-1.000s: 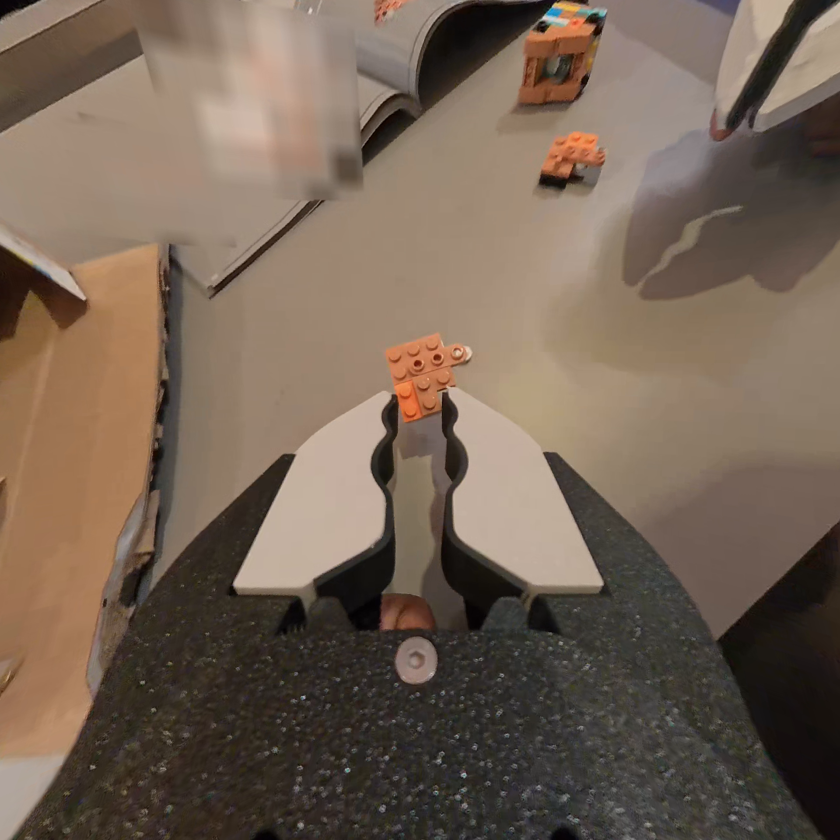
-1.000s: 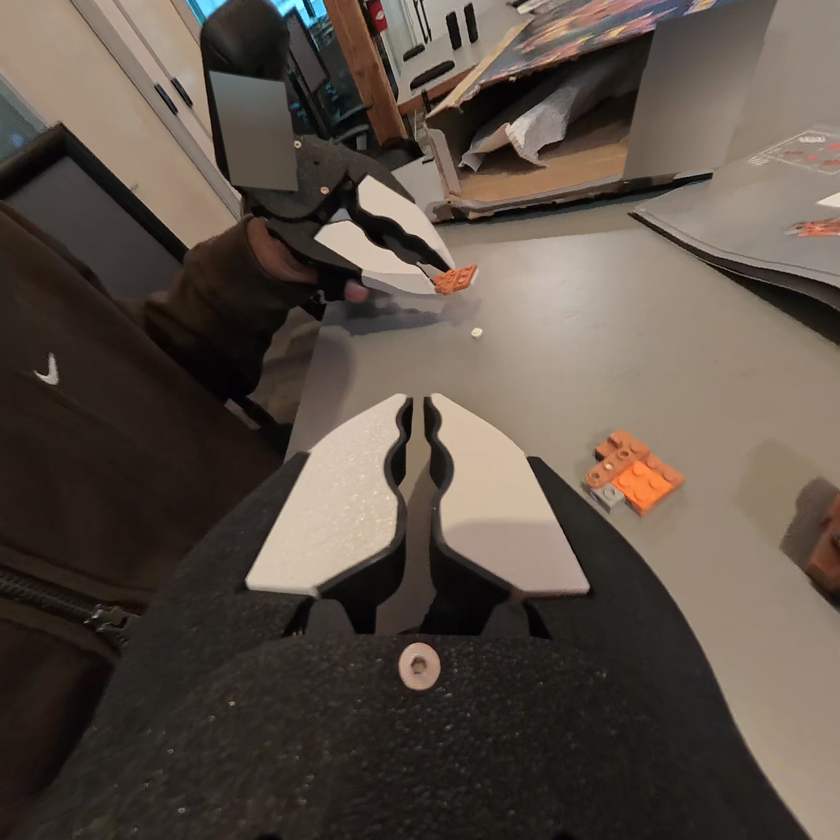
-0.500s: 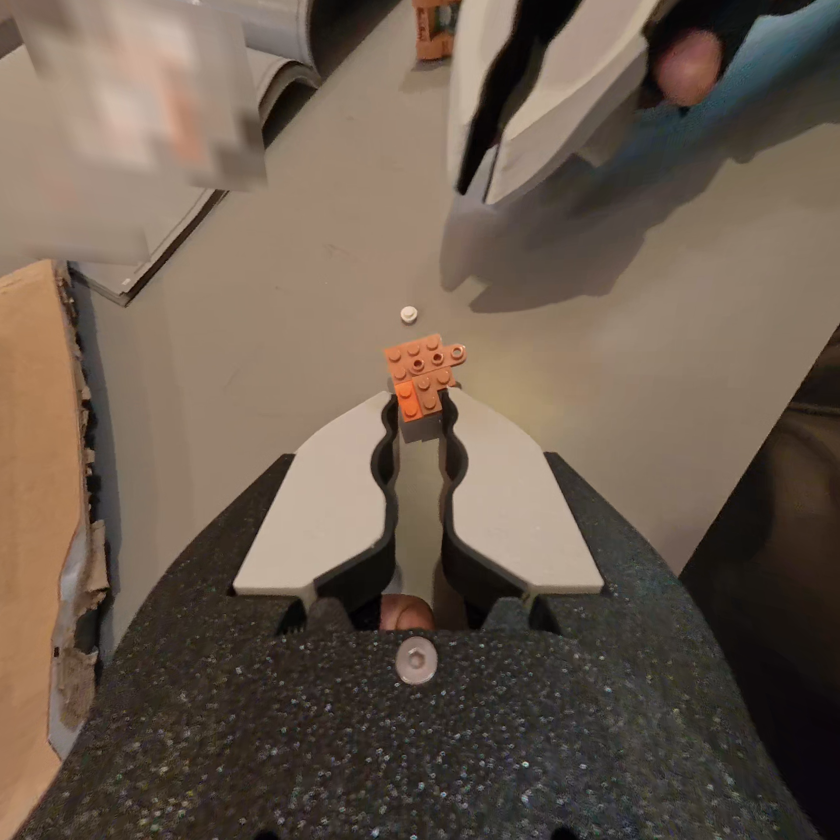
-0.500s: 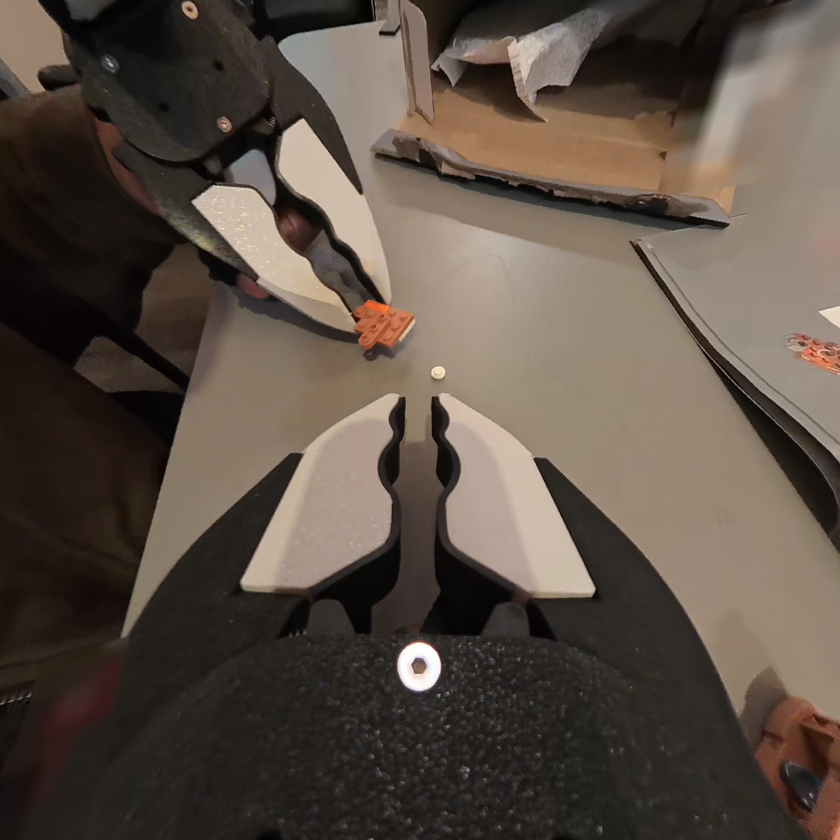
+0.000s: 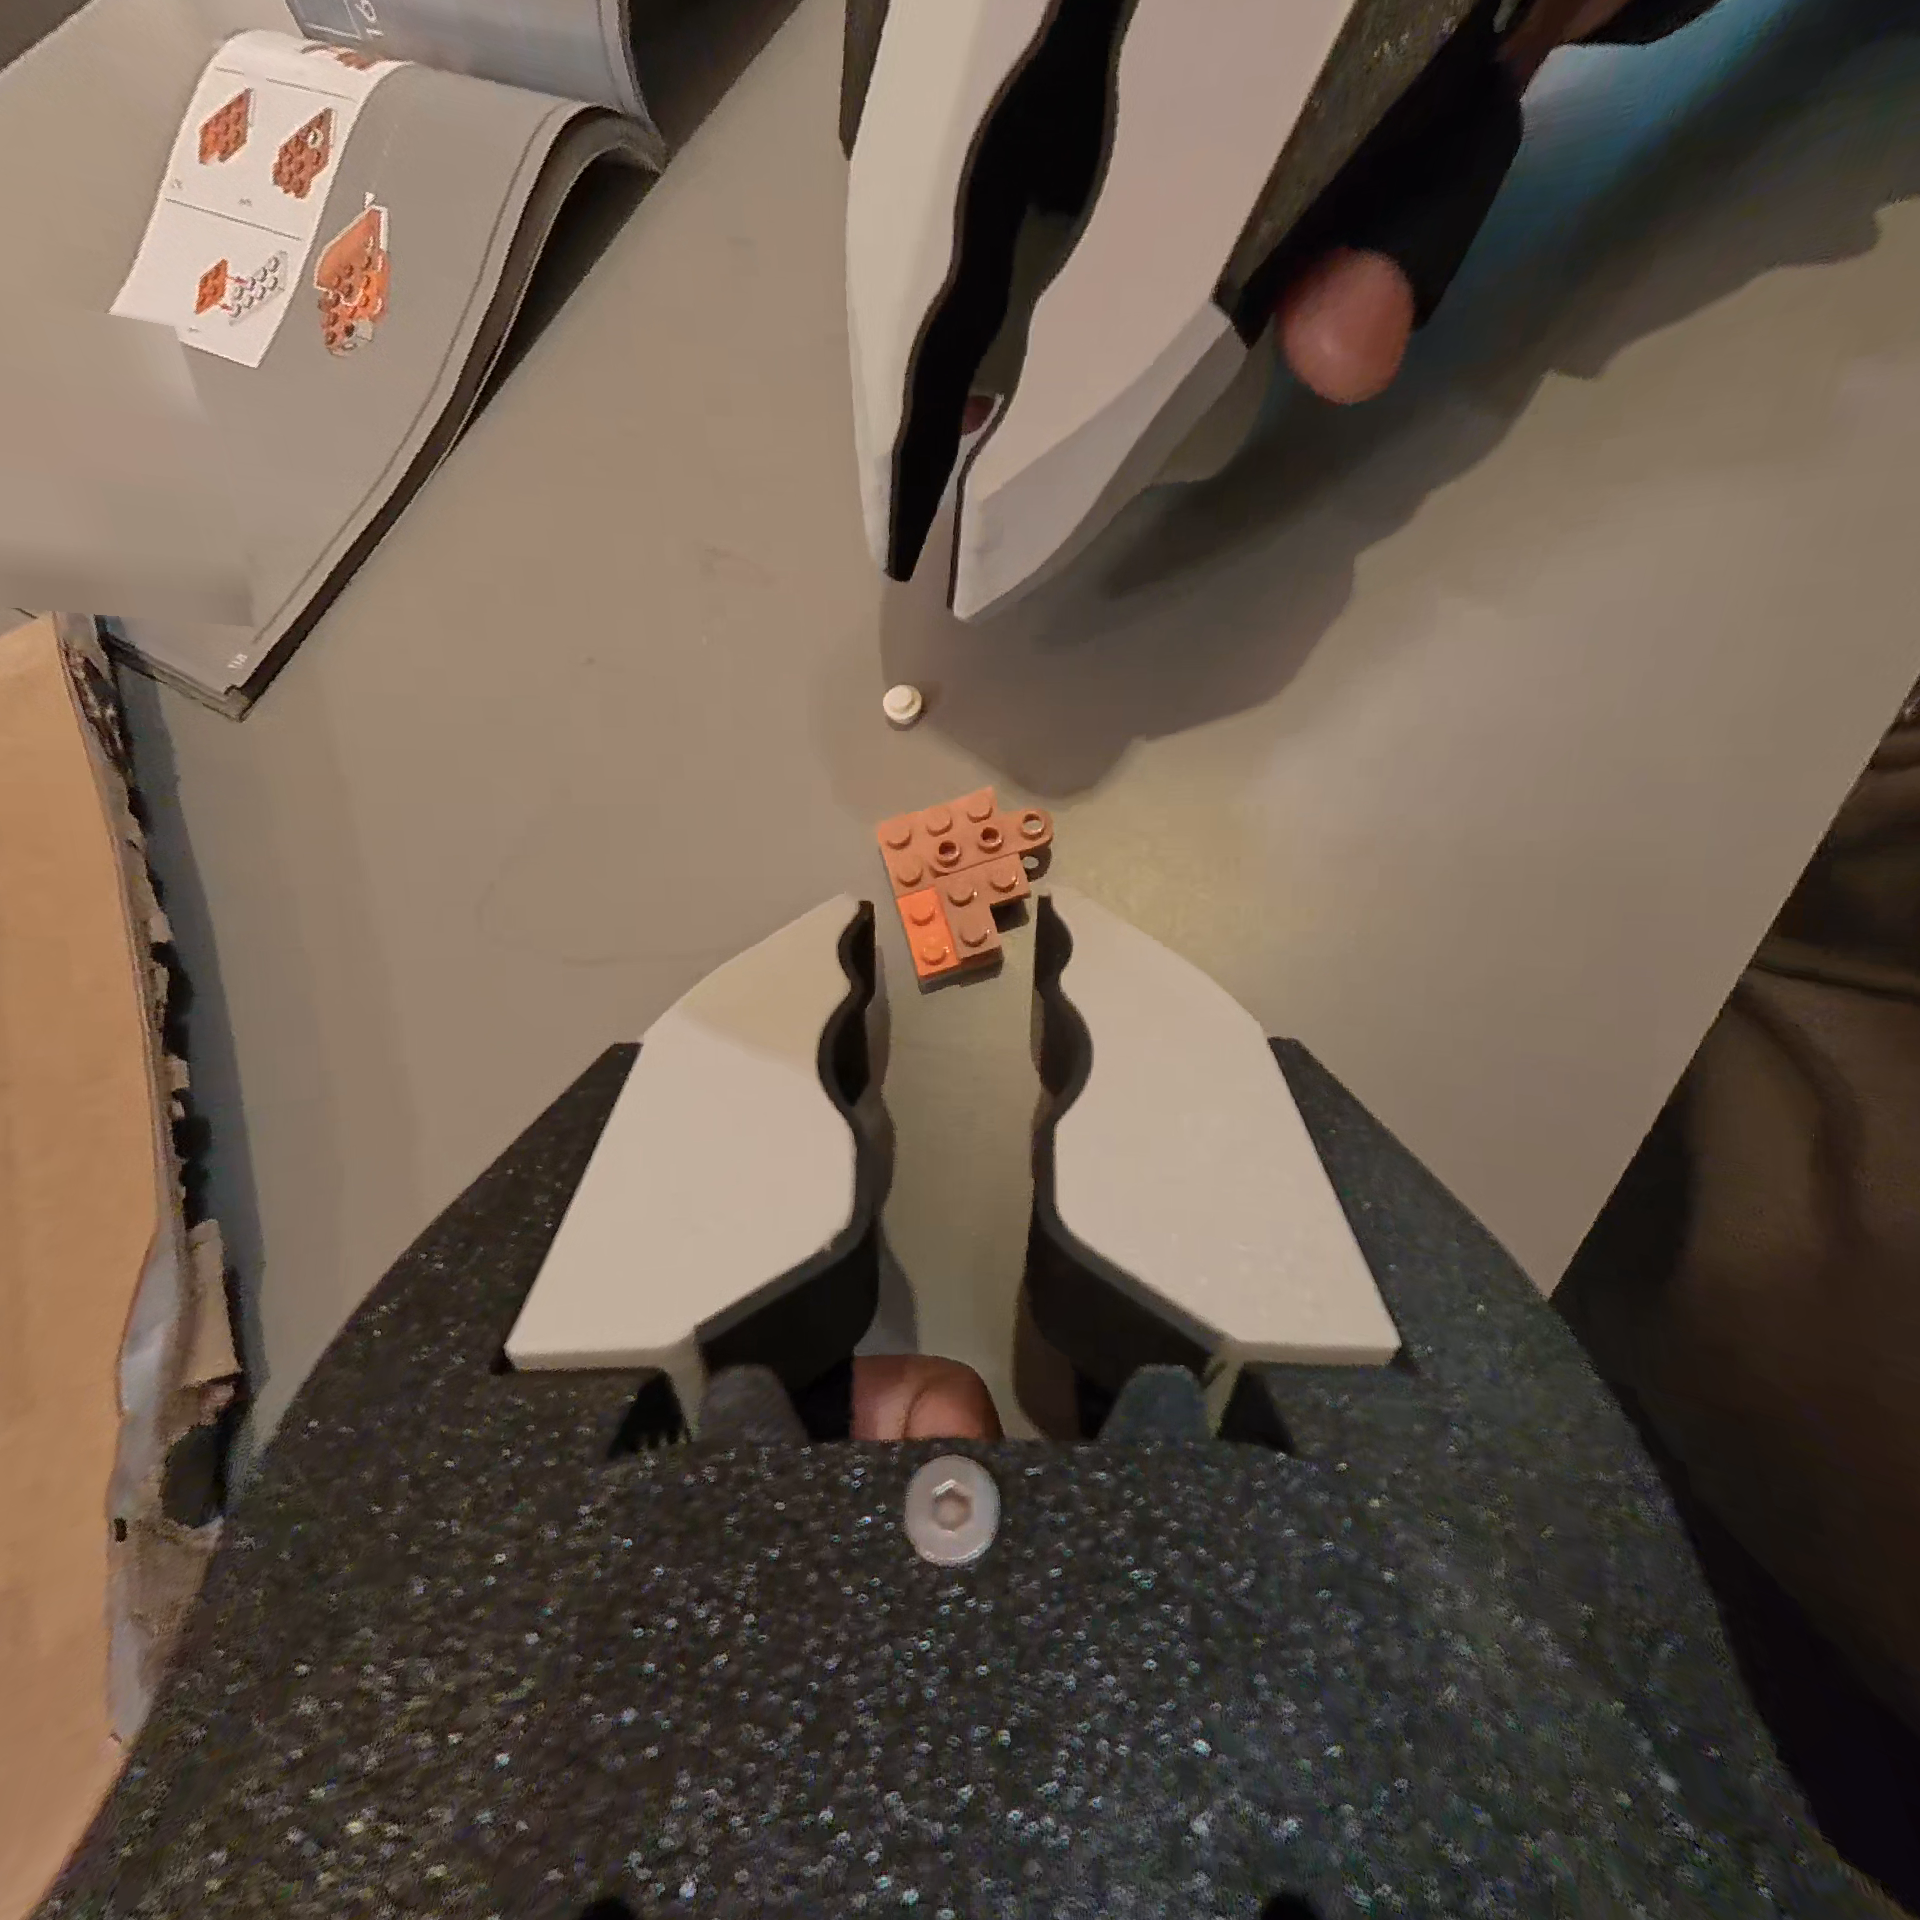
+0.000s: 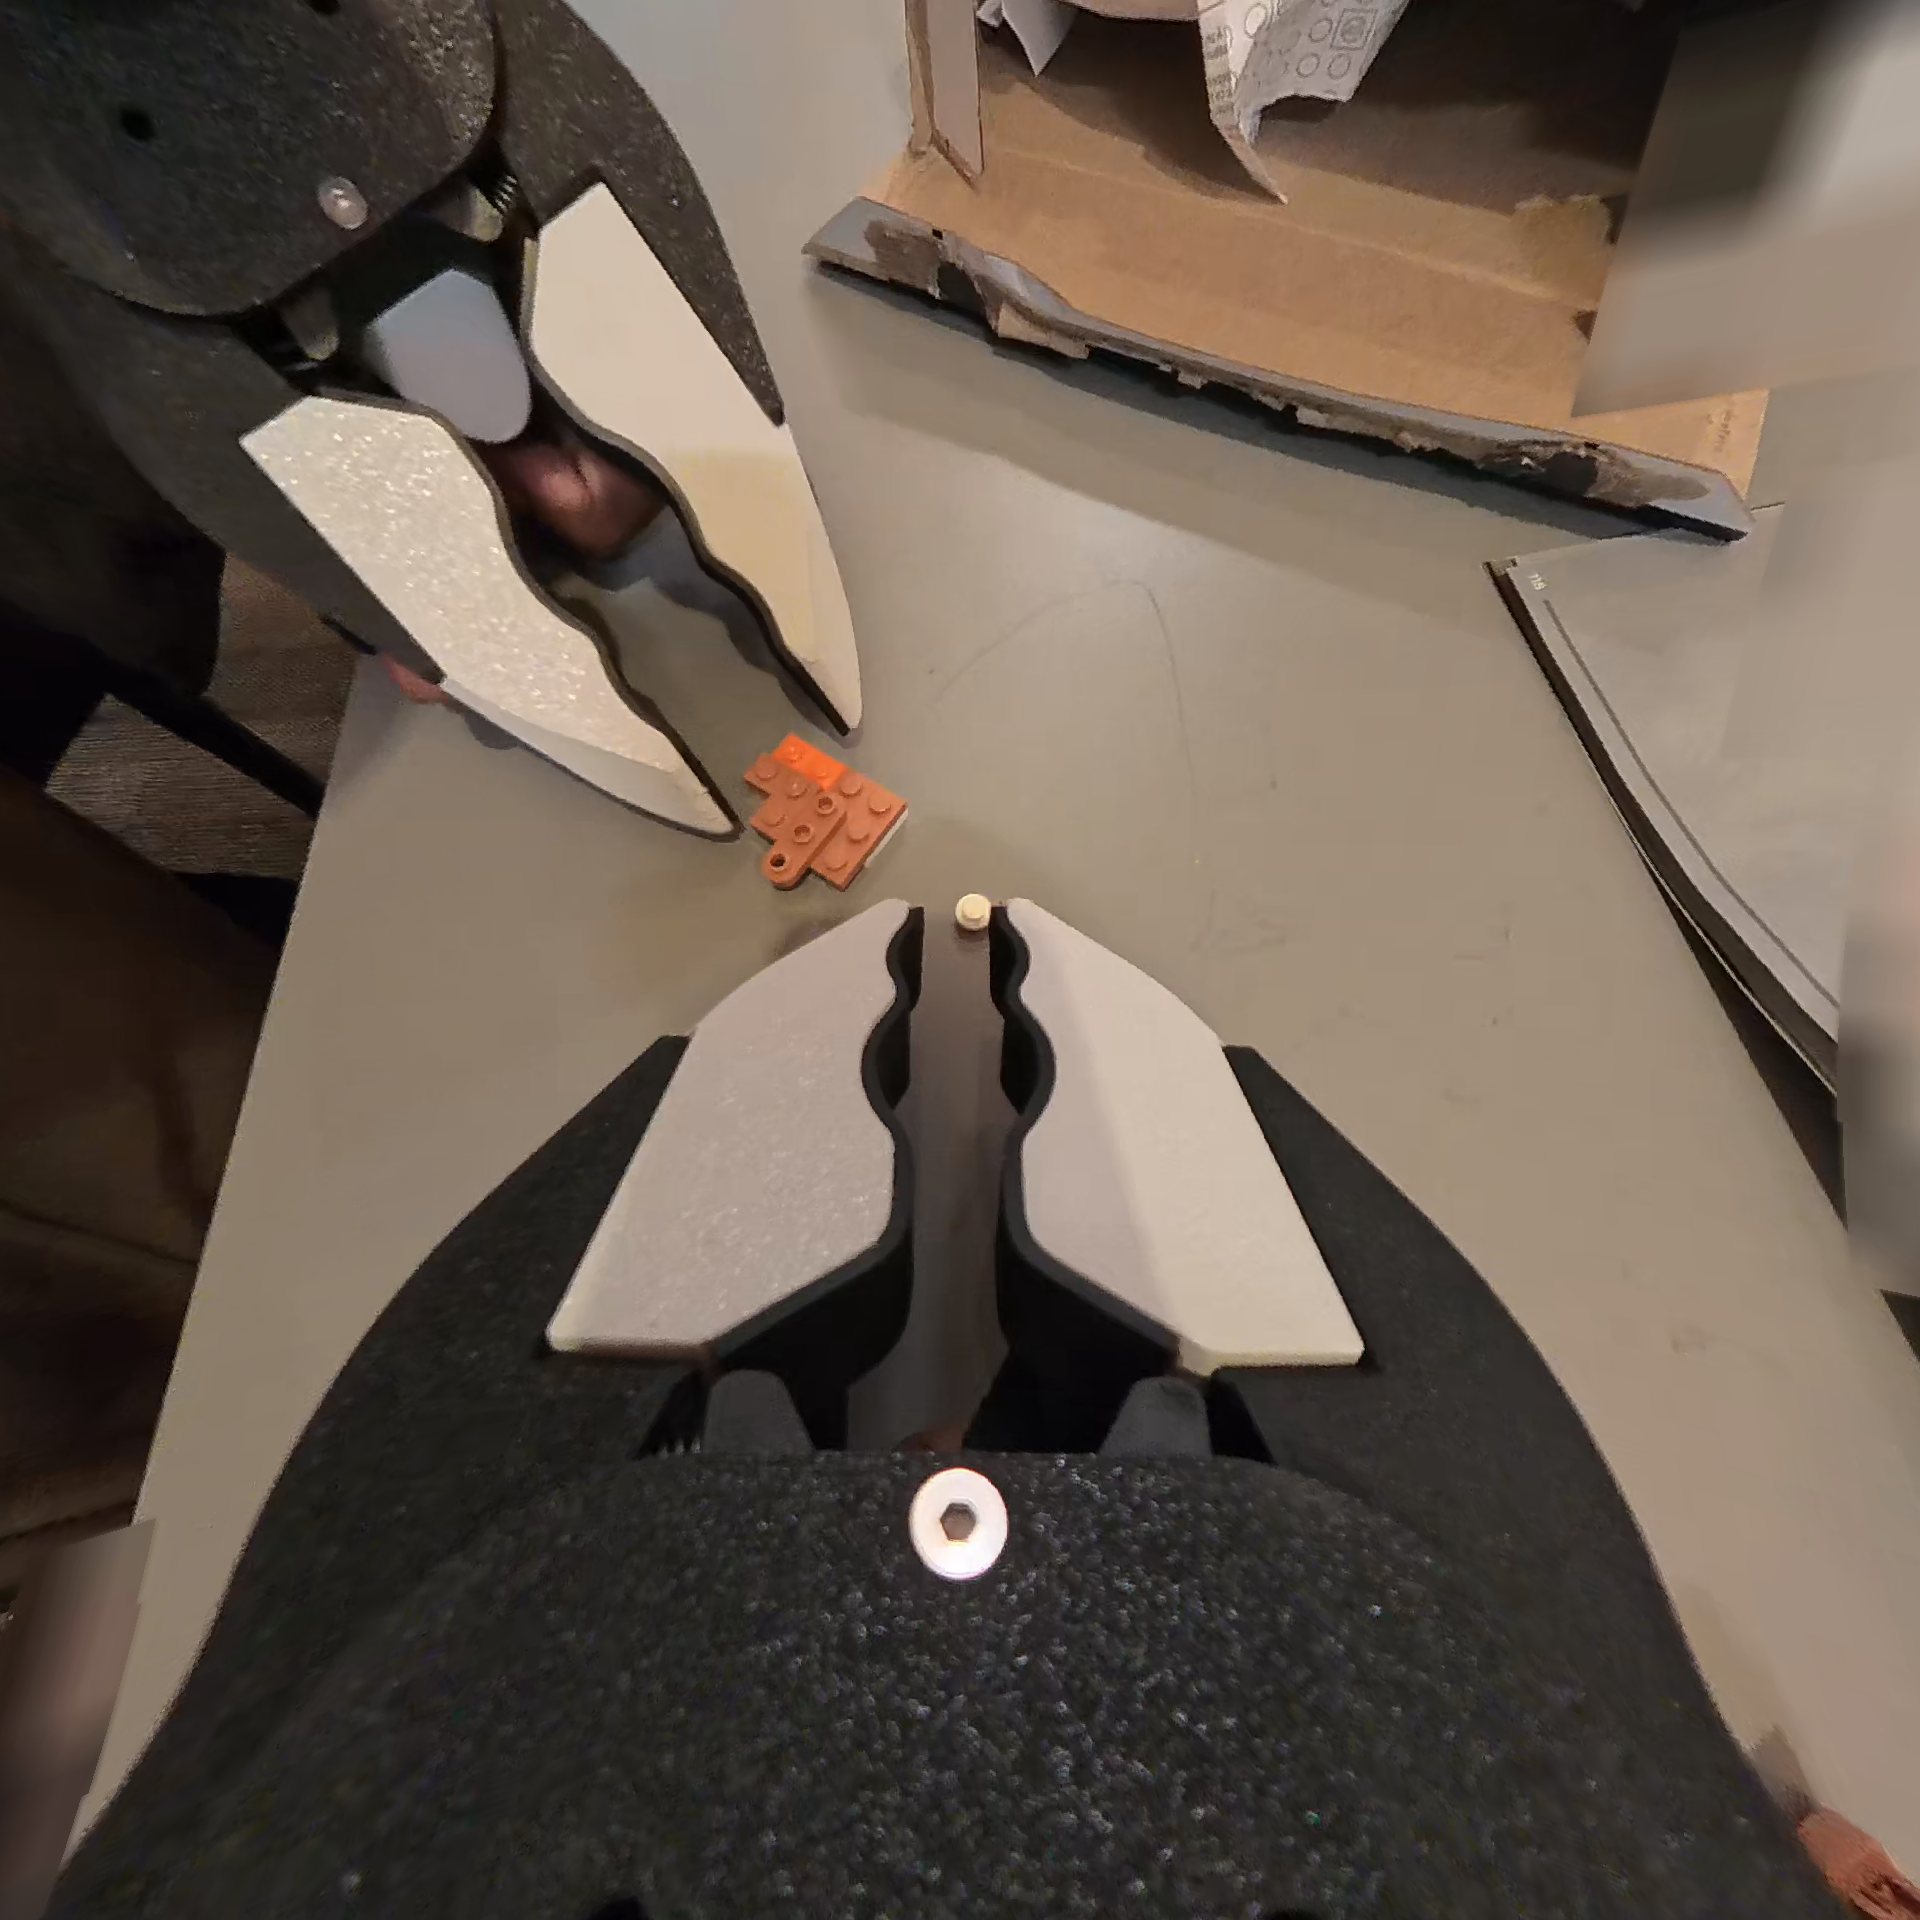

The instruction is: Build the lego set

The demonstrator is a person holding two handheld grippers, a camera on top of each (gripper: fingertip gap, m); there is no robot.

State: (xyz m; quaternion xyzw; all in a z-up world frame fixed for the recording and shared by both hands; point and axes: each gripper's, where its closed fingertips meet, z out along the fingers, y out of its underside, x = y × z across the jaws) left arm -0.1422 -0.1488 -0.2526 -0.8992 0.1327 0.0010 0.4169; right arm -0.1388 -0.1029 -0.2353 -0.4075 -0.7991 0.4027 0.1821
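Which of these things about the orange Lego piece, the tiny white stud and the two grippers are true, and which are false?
1. The orange plate assembly lies on the grey table. True.
2. The left gripper is shut on the assembly. False: its fingers are apart, one on each side of the assembly's near end.
3. The small white round stud sits on the table just ahead of the right gripper fingertips. True.
4. The white stud is already pressed onto the orange assembly. False: it lies apart from it on the table.
5. An open instruction booklet lies on the table. True.
6. The right gripper holds a brick. False: nothing is between its fingers.
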